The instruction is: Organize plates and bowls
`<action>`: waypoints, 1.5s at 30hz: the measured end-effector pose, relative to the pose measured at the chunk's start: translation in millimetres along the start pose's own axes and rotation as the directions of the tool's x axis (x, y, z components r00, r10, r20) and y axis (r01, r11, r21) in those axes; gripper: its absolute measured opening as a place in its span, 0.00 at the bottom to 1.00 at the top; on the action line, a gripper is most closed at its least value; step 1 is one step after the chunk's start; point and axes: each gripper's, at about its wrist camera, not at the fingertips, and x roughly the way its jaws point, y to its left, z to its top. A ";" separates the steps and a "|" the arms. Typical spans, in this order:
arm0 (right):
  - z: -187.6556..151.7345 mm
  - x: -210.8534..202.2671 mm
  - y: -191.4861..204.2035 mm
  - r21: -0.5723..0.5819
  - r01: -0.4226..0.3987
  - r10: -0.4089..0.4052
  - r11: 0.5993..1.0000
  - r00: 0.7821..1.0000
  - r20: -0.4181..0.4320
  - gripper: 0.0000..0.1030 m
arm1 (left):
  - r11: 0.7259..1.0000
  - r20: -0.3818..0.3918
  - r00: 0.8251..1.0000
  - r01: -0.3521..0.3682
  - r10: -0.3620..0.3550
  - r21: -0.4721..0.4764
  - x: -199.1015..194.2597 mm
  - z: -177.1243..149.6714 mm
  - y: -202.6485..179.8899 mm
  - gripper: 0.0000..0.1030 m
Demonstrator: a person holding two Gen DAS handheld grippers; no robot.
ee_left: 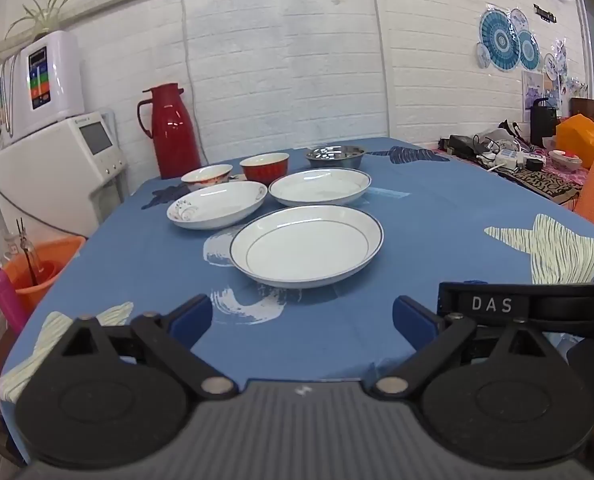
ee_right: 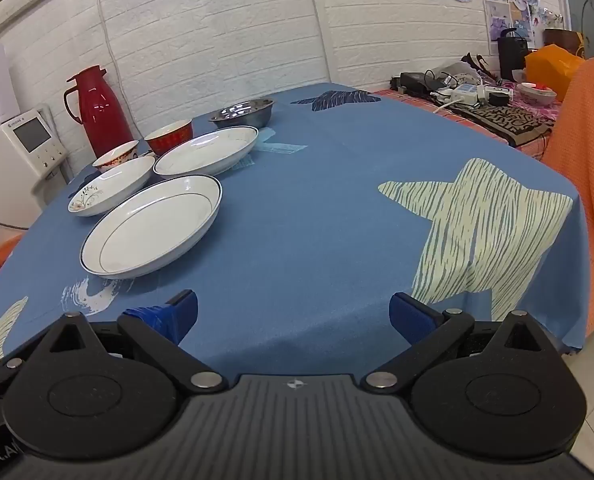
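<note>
Your left claw (ee_left: 302,316) and right claw (ee_right: 293,314) both gape apart, empty, above the blue-clothed worktop (ee_right: 317,208). Three white shallow plates (ee_left: 307,246) lie ahead, with the red bowl (ee_left: 264,167) and steel bowl (ee_left: 336,156) behind them.

table (ee_left: 437,216) | blue cloth | plates (ee_left: 307,246) | bowls (ee_left: 264,167)

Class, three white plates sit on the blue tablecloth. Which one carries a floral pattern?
The floral plate, leftmost of the three, beside the small patterned bowl. The other two plates have only thin rim lines.
</note>
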 end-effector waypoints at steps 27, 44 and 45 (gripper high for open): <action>-1.4 1.4 0.9 -0.002 -0.001 0.001 1.000 1.000 -0.011 0.88 | 1.000 -0.005 1.000 0.004 -0.004 -0.003 0.8 -2.0 -2.3 0.94; -2.7 3.7 1.0 0.001 0.001 -0.001 1.000 1.000 -0.022 0.88 | 1.000 -0.008 1.000 0.005 -0.005 -0.007 3.0 -3.2 -0.7 0.94; -2.9 4.2 1.0 0.002 0.001 -0.001 1.000 1.000 -0.023 0.87 | 1.000 -0.009 1.000 0.005 -0.005 -0.007 3.1 -3.2 -0.7 0.94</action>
